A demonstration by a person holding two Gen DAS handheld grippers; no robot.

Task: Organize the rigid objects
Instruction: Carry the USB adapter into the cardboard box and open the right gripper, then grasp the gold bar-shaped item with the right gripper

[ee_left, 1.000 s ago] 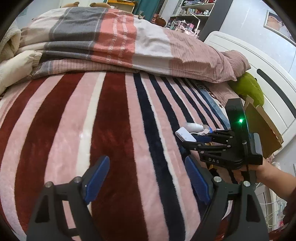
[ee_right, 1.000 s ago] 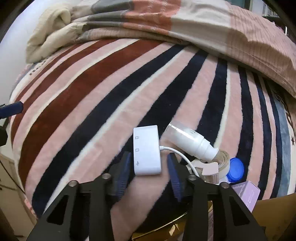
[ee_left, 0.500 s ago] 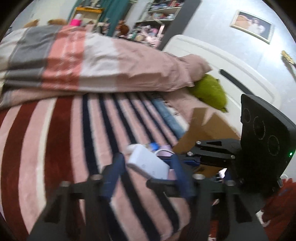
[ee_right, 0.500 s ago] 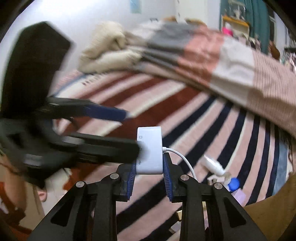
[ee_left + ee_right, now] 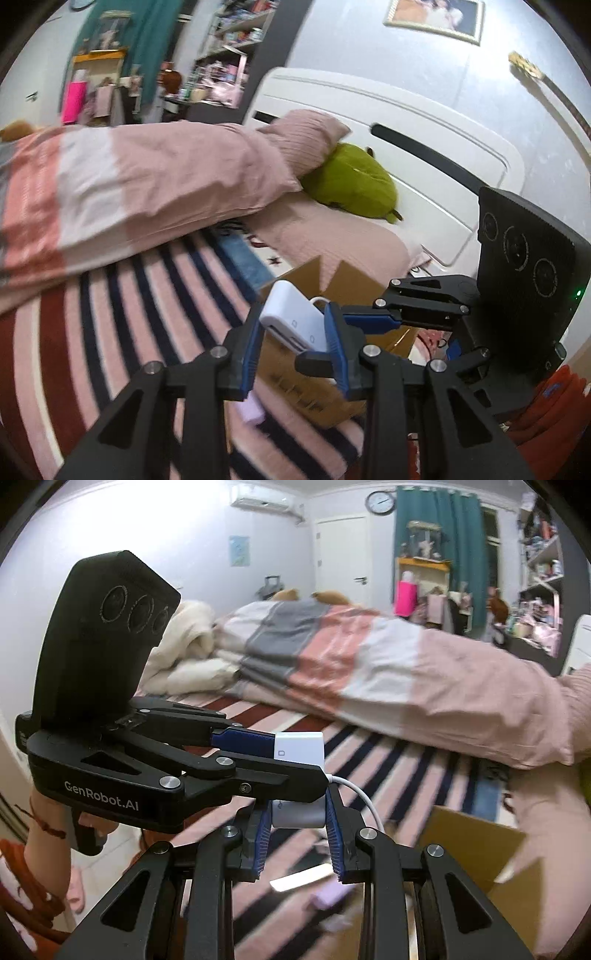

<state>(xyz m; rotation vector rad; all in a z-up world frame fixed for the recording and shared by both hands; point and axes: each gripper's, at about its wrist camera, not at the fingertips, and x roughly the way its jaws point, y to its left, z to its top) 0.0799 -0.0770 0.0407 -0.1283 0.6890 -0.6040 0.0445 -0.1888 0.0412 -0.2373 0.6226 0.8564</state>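
Note:
A white adapter hub (image 5: 291, 318) with a white cable is held in the air above the striped blanket (image 5: 122, 317). My left gripper (image 5: 295, 336) has its blue pads on both sides of the hub. My right gripper (image 5: 297, 814) is also shut on the same hub (image 5: 299, 751), gripping its other end from the opposite direction. Its cable (image 5: 360, 797) loops off to the right. The right gripper's body shows in the left wrist view (image 5: 424, 314), and the left gripper's body shows in the right wrist view (image 5: 177, 760).
An open cardboard box (image 5: 325, 376) sits on the bed below the grippers, also in the right wrist view (image 5: 472, 853). A small lilac item (image 5: 253, 408) lies beside it. A folded duvet (image 5: 129, 184), a pink pillow (image 5: 306, 140), a green plush (image 5: 351, 181) and the white headboard (image 5: 424, 140) lie beyond.
The right gripper lifted the hub off the blanket. The left gripper swung right and closed on the hub's other end, so both now hold it above the box.

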